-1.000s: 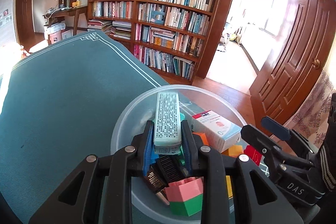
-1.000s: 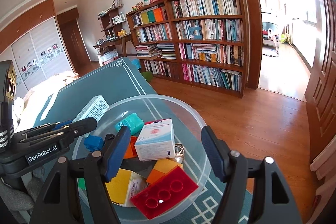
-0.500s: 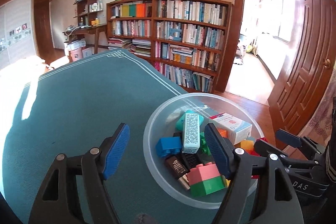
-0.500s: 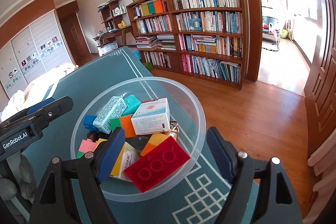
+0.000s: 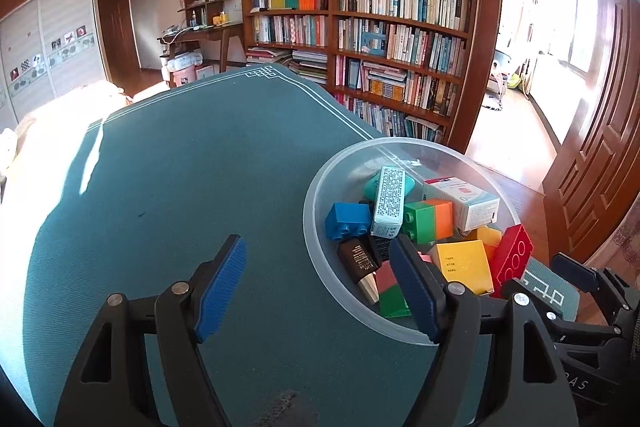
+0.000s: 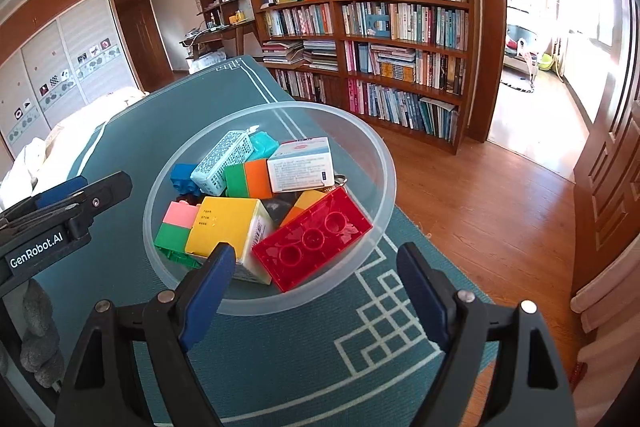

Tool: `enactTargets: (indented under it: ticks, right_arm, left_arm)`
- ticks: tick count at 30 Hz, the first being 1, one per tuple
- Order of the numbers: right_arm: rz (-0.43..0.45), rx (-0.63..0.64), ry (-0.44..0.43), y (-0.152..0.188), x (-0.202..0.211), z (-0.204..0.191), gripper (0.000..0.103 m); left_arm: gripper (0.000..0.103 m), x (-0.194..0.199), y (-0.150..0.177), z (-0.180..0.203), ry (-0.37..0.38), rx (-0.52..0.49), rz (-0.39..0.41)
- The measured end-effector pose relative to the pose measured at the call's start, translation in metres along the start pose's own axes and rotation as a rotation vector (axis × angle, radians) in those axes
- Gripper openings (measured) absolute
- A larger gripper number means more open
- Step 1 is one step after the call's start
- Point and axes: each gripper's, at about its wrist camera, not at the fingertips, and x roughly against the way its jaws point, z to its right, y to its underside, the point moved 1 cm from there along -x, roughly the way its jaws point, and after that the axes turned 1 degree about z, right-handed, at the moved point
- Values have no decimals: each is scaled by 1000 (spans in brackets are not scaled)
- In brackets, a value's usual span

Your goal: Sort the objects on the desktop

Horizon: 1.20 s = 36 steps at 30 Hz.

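A clear plastic bowl (image 5: 316, 187) (image 6: 384, 155) stands on the teal table mat near its right corner. It holds several toy bricks and small boxes: a pale blue patterned box (image 5: 387, 201) (image 6: 222, 161) lying on top, a white medicine box (image 5: 464, 201) (image 6: 302, 165), a yellow box (image 5: 464, 263) (image 6: 226, 223), a red brick (image 5: 514, 259) (image 6: 316, 241), a blue brick (image 5: 347, 221). My left gripper (image 5: 320, 283) is open and empty, just left of the bowl's near rim. My right gripper (image 6: 312, 291) is open and empty at the bowl's near rim.
The teal mat (image 5: 180, 187) stretches left and away from the bowl. The table edge drops to a wooden floor (image 6: 500, 195) on the right. A tall bookcase (image 6: 400, 27) stands behind. The other gripper's body shows at the left of the right wrist view (image 6: 52, 227).
My left gripper opened, let the pale blue patterned box drop into the bowl, then drew back and left. My right gripper backed off a little from the bowl.
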Motion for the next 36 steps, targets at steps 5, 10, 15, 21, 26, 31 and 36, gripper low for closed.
enactTargets:
  ticks: [5, 10, 15, 21, 26, 31, 36]
  right_arm:
    - [8, 19, 14, 2, 6, -3, 86]
    - [22, 74, 54, 3, 8, -9, 86]
    - [25, 72, 48, 3, 11, -9, 86]
    - [36, 62, 41, 0, 16, -7, 86]
    - [36, 67, 37, 0, 15, -8, 86]
    - [33, 67, 41, 2, 13, -8, 86]
    - [40, 66, 46, 1, 15, -7, 86]
  left_arm:
    - [85, 4, 4, 6, 10, -7, -21]
    - [85, 5, 6, 8, 34, 0, -37]
    - [85, 7, 7, 11, 36, -10, -30]
    - [85, 8, 8, 17, 45, -31, -32]
    - [85, 7, 9, 21, 50, -44, -37]
    - [85, 7, 9, 22, 53, -50, -37]
    - [85, 6, 10, 24, 54, -53, -41]
